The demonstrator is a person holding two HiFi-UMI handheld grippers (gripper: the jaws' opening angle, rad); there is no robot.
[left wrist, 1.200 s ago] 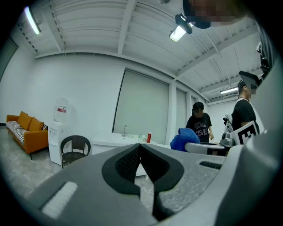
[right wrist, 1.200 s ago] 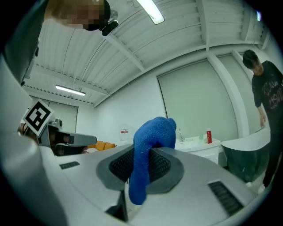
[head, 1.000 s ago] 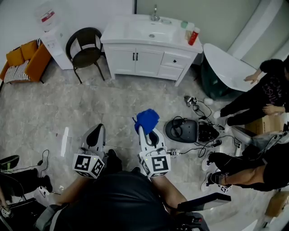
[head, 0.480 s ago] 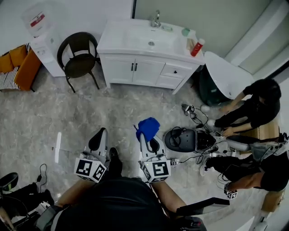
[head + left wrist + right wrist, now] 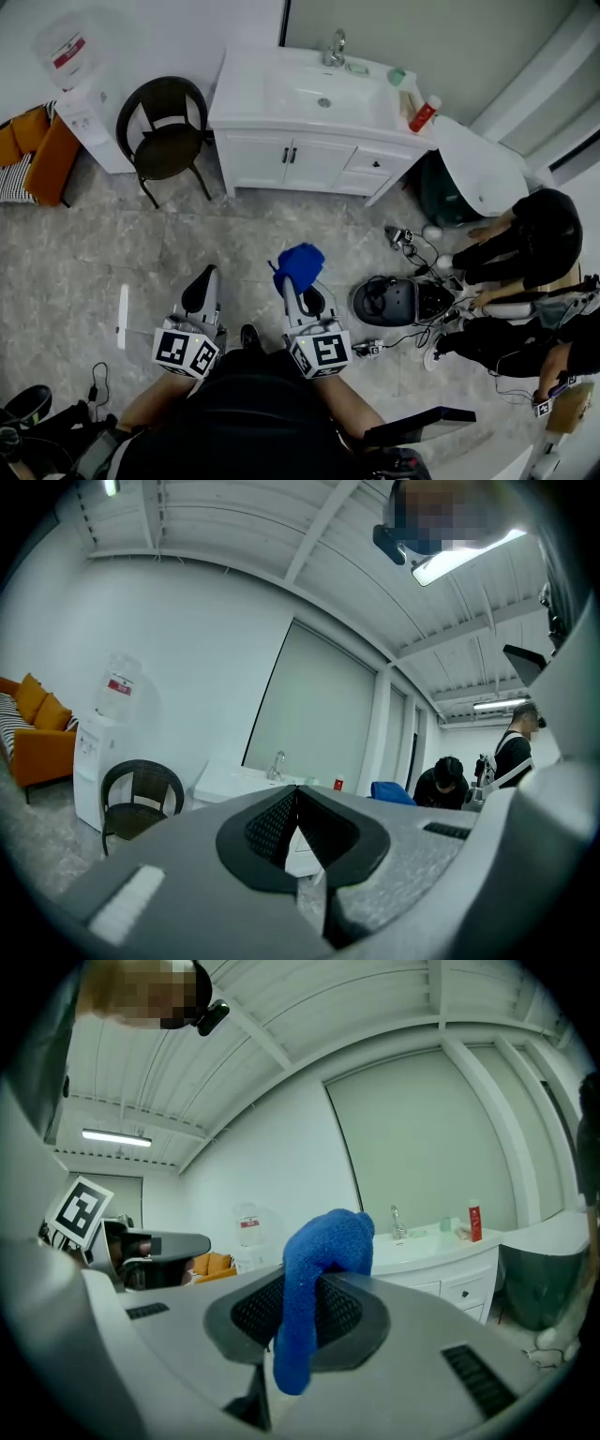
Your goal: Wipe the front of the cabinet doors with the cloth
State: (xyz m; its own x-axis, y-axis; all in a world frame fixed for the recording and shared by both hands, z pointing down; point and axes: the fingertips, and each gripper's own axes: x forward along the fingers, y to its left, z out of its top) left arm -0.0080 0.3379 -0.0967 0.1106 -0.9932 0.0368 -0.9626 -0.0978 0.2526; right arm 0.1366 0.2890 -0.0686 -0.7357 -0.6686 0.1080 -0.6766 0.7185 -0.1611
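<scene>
Since a second ago the white cabinet (image 5: 309, 155) has slid lower in the head view, and the crouching person (image 5: 530, 234) at the right has dropped lower, while both tongs keep their places over the floor. The right tongs (image 5: 292, 281) are closed on the blue cloth (image 5: 302, 261), which bunches above the jaws and hangs down between them. The left tongs (image 5: 296, 803) are closed with nothing between them. The cabinet doors (image 5: 286, 161) stand well apart from the cloth, beside a black chair (image 5: 167, 131).

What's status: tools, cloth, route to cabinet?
Left tool shut, empty. Right tool shut on blue cloth. Cabinet doors ahead, not reached. Chair stands left of them, off the line.
</scene>
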